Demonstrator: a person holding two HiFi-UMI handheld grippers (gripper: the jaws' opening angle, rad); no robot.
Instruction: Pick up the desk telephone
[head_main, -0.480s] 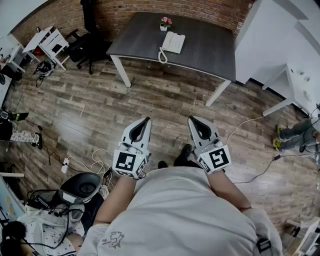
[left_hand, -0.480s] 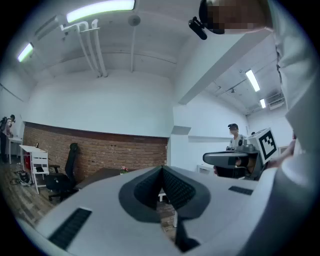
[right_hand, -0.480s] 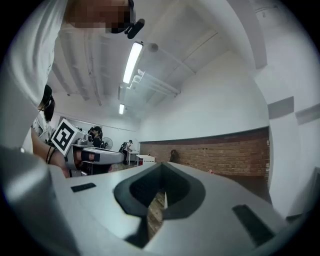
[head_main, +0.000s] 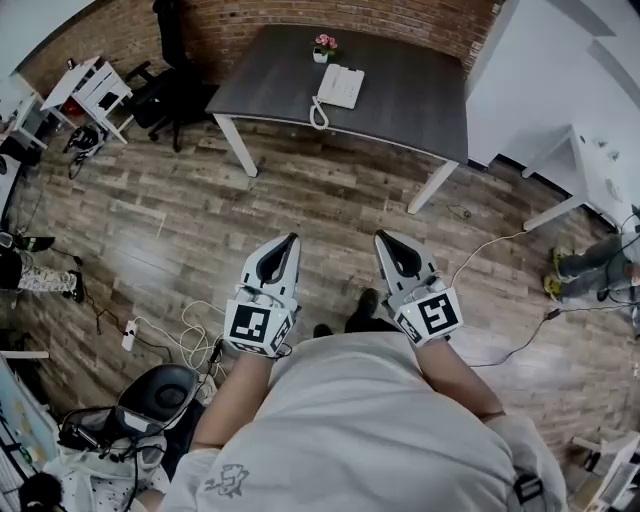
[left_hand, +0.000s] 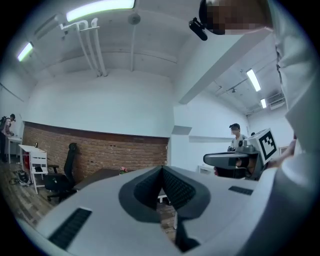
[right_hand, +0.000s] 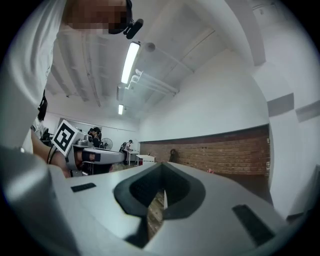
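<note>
A white desk telephone (head_main: 340, 86) with a coiled cord lies on the dark grey table (head_main: 420, 100) at the far end of the room, next to a small pot of pink flowers (head_main: 324, 46). My left gripper (head_main: 291, 240) and right gripper (head_main: 380, 237) are held side by side in front of my body, well short of the table, both level and pointing toward it. Both are shut with nothing between the jaws. In the left gripper view the left gripper (left_hand: 162, 167) has its tips meeting; in the right gripper view the right gripper (right_hand: 161, 164) looks the same. The phone is hidden in both gripper views.
Wood floor lies between me and the table. A black office chair (head_main: 175, 60) stands left of the table, a white shelf unit (head_main: 90, 85) further left. Cables and a power strip (head_main: 130, 333) lie at my left foot. A white counter (head_main: 560, 90) stands right. Other people stand in the room.
The table and telephone have shifted slightly up and left in the head view. Both grippers keep their pose and stay shut.
</note>
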